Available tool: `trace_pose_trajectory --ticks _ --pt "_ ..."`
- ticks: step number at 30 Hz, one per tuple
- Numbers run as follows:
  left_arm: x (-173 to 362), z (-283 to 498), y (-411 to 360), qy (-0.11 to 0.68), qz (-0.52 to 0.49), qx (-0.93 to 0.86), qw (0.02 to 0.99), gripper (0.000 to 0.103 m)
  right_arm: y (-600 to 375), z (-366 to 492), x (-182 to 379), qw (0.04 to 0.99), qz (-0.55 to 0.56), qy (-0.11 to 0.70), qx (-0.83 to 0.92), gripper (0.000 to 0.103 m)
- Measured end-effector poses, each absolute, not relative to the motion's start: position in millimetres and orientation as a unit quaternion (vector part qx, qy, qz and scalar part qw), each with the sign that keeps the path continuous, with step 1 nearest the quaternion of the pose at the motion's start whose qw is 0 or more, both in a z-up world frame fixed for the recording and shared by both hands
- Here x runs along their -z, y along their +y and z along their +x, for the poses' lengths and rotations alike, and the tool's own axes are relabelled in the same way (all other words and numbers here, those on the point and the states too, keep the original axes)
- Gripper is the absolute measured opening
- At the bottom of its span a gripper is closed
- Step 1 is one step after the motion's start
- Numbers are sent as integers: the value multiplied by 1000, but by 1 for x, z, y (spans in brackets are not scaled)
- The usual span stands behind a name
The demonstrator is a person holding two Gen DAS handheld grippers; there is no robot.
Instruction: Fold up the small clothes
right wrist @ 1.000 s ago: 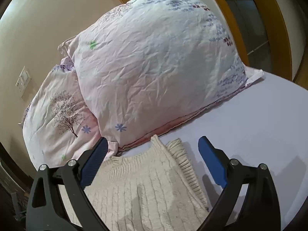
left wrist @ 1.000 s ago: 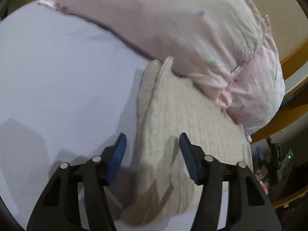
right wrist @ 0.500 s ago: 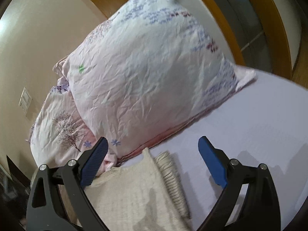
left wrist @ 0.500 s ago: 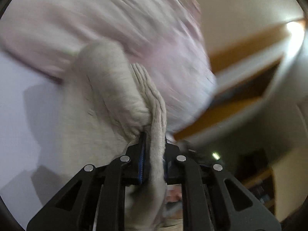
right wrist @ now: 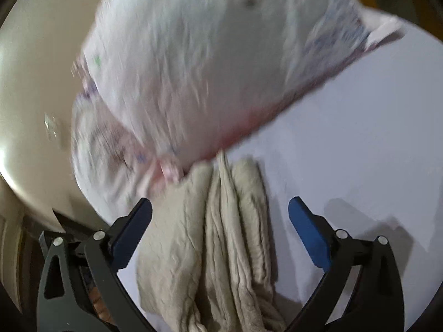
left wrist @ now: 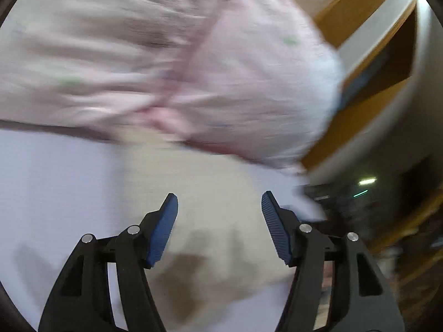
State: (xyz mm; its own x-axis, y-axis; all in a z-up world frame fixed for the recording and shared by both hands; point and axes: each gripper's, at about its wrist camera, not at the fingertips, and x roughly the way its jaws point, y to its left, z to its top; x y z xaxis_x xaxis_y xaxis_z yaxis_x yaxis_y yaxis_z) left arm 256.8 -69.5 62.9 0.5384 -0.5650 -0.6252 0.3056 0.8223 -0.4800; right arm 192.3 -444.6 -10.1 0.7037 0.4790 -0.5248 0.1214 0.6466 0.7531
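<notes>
Cream knit sweater point(right wrist: 229, 238) looks nubby, pillow point(right wrist: 221, 63) crinkled cotton, sheet point(right wrist: 360, 138) smooth matt cloth.

A home bedroom. A bed covered by a smooth pale lilac sheet point(right wrist: 360, 127) fills the foreground, with two plump pink pillows in crinkled printed cotton point(right wrist: 210, 63) stacked against a plain cream wall point(right wrist: 33, 88). Varnished orange-brown wooden trim point(left wrist: 360, 8) frames an opening beside the bed.
</notes>
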Motion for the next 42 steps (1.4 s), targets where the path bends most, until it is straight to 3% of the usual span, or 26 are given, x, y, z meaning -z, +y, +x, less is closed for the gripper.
trace_pose_trajectory --ticks 5,7,9,17,19,20,21,23,26,27,31,35,37,39,42 --pt "-26 259 -71 454 -119 214 857 73 -413 210 29 808 371 440 -129 100" --pt "-20 262 -76 452 -130 209 857 81 -405 210 29 808 365 439 -144 100" --pt "-17 267 -79 453 -135 189 860 95 -397 209 31 809 360 438 -153 101" --pt "5 255 -71 450 -166 165 862 102 -364 211 21 845 270 443 -127 100" --pt "5 254 -74 446 -161 159 866 102 -354 209 20 855 245 442 -118 88" --pt "5 255 -77 446 -159 160 866 102 -349 209 20 857 239 440 -119 72" --pt "5 254 -79 446 -158 164 866 92 -348 209 21 855 243 441 -122 62" --pt "6 257 -79 447 -186 223 846 63 -351 207 25 845 278 435 -136 49" --pt "-7 254 -64 445 -177 234 846 39 -352 202 23 828 331 419 -170 42" --pt "-15 249 -55 436 -161 233 854 35 -346 198 19 825 338 413 -189 41" --pt "-40 229 -8 388 -127 198 891 35 -302 198 5 811 327 413 -255 40" --pt "-41 227 19 382 -82 124 912 35 -253 217 17 817 253 470 -216 63" --pt "-45 211 27 358 -50 104 927 40 -266 210 11 834 270 448 -176 66" --pt "-49 195 29 340 -29 98 935 78 -284 197 -7 863 289 391 -138 70" --pt "-50 167 26 313 3 88 946 86 -287 190 -29 887 277 349 -120 70"
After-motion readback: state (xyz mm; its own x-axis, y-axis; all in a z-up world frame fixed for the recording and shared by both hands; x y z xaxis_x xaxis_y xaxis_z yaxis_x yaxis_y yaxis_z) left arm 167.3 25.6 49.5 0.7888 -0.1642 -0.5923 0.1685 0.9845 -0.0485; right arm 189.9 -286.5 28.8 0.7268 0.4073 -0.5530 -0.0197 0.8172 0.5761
